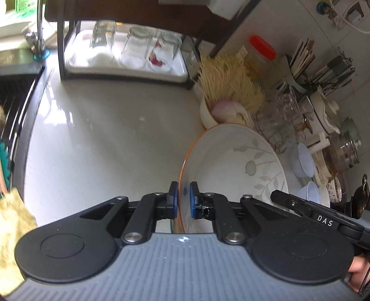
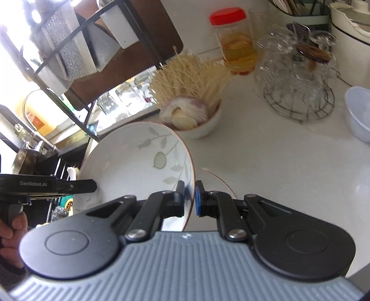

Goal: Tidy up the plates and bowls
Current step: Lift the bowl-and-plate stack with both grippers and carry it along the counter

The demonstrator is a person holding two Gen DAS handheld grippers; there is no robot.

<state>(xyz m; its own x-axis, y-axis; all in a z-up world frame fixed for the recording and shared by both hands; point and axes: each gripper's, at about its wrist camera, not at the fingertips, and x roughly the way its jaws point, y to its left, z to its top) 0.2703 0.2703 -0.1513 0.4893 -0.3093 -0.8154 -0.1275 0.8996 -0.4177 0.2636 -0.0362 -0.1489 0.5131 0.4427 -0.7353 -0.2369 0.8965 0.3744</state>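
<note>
We note a pale, glossy stone countertop (image 1: 104, 143) carrying bright window glare; a dark metal-framed shelf rack (image 1: 60, 46) stands at its far side, with a brown wooden board (image 2: 129, 58) resting on top; beneath it lies a white plastic tray (image 1: 124, 69) of upturned clear glass tumblers (image 1: 136, 46); to the left we record a black slatted sink edge (image 1: 16, 106) and a chrome tap (image 1: 38, 30) on a blue base; the wall behind is white tile (image 1: 289, 20), fitted with a white socket and cable (image 1: 346, 16); strong daylight enters at upper left (image 2: 20, 46), overexposing that corner.
</note>
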